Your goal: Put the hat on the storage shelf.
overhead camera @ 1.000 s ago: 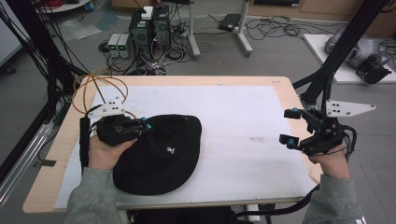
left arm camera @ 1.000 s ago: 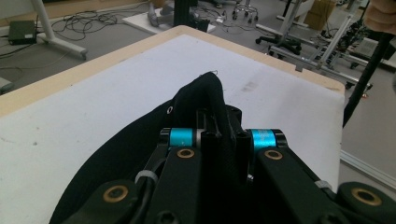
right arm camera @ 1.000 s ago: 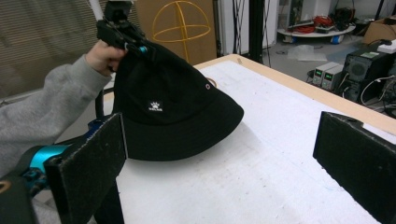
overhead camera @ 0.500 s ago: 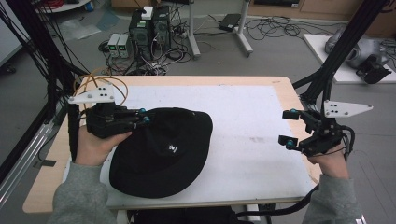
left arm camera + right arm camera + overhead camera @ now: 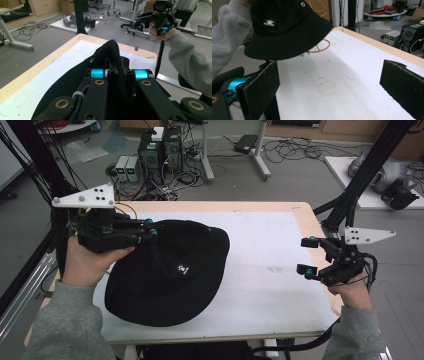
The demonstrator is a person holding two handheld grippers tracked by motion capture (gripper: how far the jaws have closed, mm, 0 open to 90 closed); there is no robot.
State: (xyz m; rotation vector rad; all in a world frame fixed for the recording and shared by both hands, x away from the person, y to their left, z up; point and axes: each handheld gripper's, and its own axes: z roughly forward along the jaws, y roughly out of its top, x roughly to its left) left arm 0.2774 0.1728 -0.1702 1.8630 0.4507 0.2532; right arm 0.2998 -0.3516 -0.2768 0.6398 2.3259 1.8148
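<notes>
At the tabletop's left edge, the left hand-held gripper (image 5: 150, 231) is clamped on a fold of the black bucket hat (image 5: 170, 270), and the change is plain: a second ago the hat lay flat on the white mat (image 5: 270, 265) with the gripper low against it; now the gripper stands higher and the pinched side of the hat has come up with it. In the left gripper view the black cloth (image 5: 110, 57) bunches up between the closed jaws. From the right gripper view the hat (image 5: 284, 27) hangs clear above the mat's far left part, its brim casting a shadow beneath. The lift appears well under way, with the grip seeming to hold. Across the mat, at the tabletop's right edge, the right hand-held gripper (image 5: 306, 256) sits where it was, jaws spread wide and empty, well apart from the hat. It looks ready to take the free side of the brim.
</notes>
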